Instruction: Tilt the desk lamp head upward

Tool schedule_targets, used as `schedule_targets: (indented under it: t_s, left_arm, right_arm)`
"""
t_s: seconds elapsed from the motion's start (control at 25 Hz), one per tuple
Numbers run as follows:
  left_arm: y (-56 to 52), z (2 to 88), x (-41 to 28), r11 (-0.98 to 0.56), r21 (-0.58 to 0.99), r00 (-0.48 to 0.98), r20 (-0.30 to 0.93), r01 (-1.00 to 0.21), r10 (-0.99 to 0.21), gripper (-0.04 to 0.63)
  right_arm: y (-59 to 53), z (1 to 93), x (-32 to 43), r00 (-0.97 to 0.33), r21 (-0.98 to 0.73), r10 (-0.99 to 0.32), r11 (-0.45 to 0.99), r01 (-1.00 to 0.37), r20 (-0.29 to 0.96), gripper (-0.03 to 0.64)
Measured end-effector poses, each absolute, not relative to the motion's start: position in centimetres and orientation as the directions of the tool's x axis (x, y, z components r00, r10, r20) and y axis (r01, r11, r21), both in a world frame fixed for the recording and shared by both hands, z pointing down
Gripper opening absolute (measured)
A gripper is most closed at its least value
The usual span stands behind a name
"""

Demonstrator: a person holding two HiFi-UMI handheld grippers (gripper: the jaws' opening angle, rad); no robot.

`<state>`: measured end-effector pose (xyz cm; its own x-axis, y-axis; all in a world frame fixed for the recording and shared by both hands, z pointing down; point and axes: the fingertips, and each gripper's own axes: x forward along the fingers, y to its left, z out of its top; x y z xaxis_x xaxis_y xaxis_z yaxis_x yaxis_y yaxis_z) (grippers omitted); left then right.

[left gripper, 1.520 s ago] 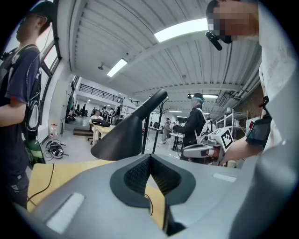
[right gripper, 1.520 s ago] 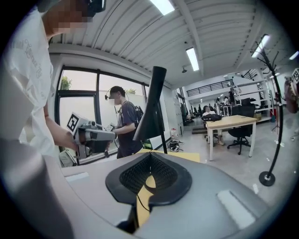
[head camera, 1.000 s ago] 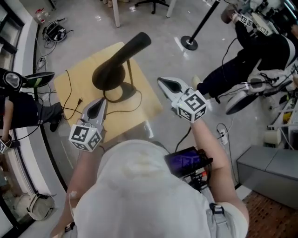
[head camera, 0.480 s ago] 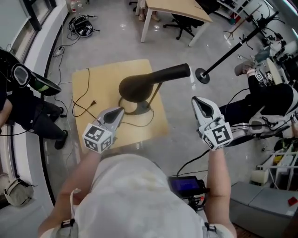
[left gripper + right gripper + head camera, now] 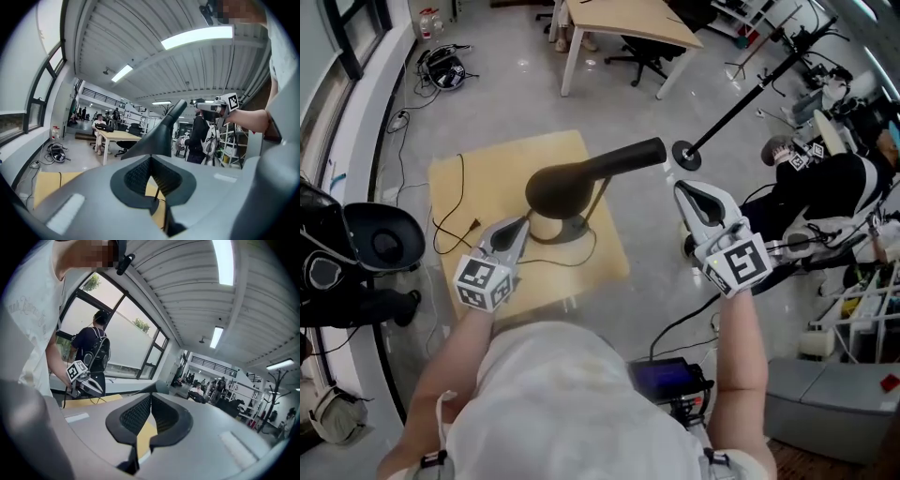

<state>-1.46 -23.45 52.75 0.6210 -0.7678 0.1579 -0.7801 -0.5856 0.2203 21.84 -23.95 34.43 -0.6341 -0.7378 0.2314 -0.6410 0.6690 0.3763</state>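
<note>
When I look down through the head view, I see a pile of cables on the floor at the far left. Next comes a small yellow table with a thin black cord lying on it. Farther back stands a bigger desk with a black chair next to it. To the right, a black pole stand sits on its round foot, and a person in black is past it. Nothing stands between the grippers and the lamp.

The desk lamp stands on the yellow table. Its dark lamp head has its wide end to the left and its thin end to the right. The left gripper is low, just beside the lamp base, under the wide end. I cannot tell if it touches. In the left gripper view the lamp head looms right behind the jaws. The right gripper is off the table's right side, near the thin end but apart from it.

The left gripper's jaws are pressed together with nothing in them. The right gripper's jaws are pressed together too, and they hold nothing.
</note>
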Motion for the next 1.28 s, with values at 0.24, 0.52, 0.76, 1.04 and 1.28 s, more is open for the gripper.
schedule_targets:
  t_s: [0.24, 0.52, 0.76, 1.04, 1.28]
  left_arm:
    - [-24.5, 52.4, -1.6, -0.593, 0.214, 0.626, 0.15, -0.776, -0.765, 0.002]
    - [-25.3, 53.7, -1.8, -0.597, 0.244, 0.64, 0.175, -0.764, -0.748, 0.002]
    - [-26.0, 55.0, -1.7, -0.63, 0.263, 0.68, 0.192, -0.731, -0.708, 0.06]
    - [-27.1, 57.2, -0.8, -0.674, 0.334, 0.751, 0.237, -0.659, -0.617, 0.203]
    - [-27.8, 57.3, 0.4, -0.707, 0.408, 0.813, 0.208, -0.577, -0.544, 0.292]
  right_arm:
    - [-24.9, 33.0, 21.3, -0.615, 0.426, -0.745, 0.659, -0.619, 0.258, 0.033]
    - [-26.6, 32.7, 20.0, -0.613, 0.505, -0.702, 0.701, -0.503, 0.364, 0.127]
    - [-27.9, 33.3, 20.0, -0.703, 0.284, -0.579, 0.816, -0.504, 0.414, 0.266]
    - [-29.5, 33.1, 19.8, -0.726, 0.184, -0.519, 0.85, -0.494, 0.451, 0.327]
    - [-30.1, 33.3, 18.9, -0.722, 0.192, -0.468, 0.88, -0.434, 0.51, 0.344]
